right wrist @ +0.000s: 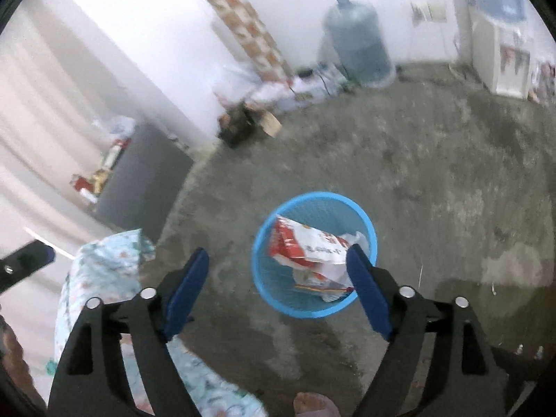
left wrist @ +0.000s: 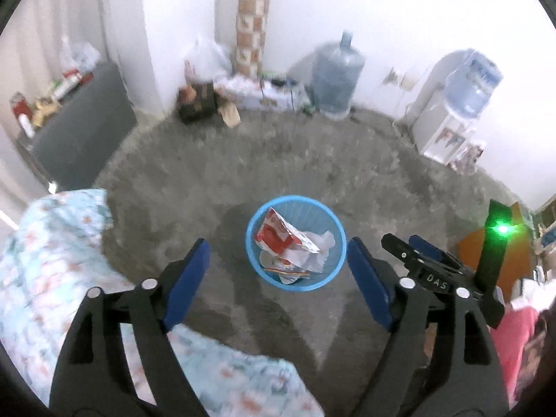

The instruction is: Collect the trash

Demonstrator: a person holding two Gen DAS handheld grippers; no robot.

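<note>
A blue mesh waste basket [left wrist: 255,222] stands on the grey concrete floor and holds a red and white wrapper [left wrist: 278,234] and crumpled white paper [left wrist: 321,246]. It also shows in the right wrist view [right wrist: 312,199], with the same wrapper [right wrist: 299,246]. My left gripper [left wrist: 278,253] is open and empty, high above the basket. My right gripper [right wrist: 278,260] is open and empty, above the basket's left side. The right gripper's body shows at the right of the left wrist view [left wrist: 431,260].
A bed with a floral quilt [left wrist: 52,260] lies at the lower left. A grey cabinet [left wrist: 87,128] with clutter stands left. A water jug [left wrist: 335,76], a water dispenser [left wrist: 451,111], boxes and bags [left wrist: 208,100] line the far wall. A bare foot [right wrist: 312,405] shows below.
</note>
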